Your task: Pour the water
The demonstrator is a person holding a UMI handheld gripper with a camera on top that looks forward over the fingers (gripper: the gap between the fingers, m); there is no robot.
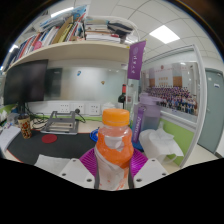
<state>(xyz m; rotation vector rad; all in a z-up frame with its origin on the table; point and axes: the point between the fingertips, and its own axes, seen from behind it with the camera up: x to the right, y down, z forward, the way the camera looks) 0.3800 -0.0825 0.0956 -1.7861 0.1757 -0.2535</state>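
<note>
Gripper view: jaws closed on an upright, orange-capped bottle [113,150], pink pads [91,160] pressing both sides, held raised above the dark surface [45,147], probably kept level so nothing spills before pouring.

Dark table [45,146] carries scene; wire rack [61,123] sits toward far edge, beside cup [25,127] with straws or sticks; dark bottle [123,96] stands further along far side; white jug-like vessel [165,145] rests nearer, to other side; pale flat pieces [48,160] lie on near surface.
</note>
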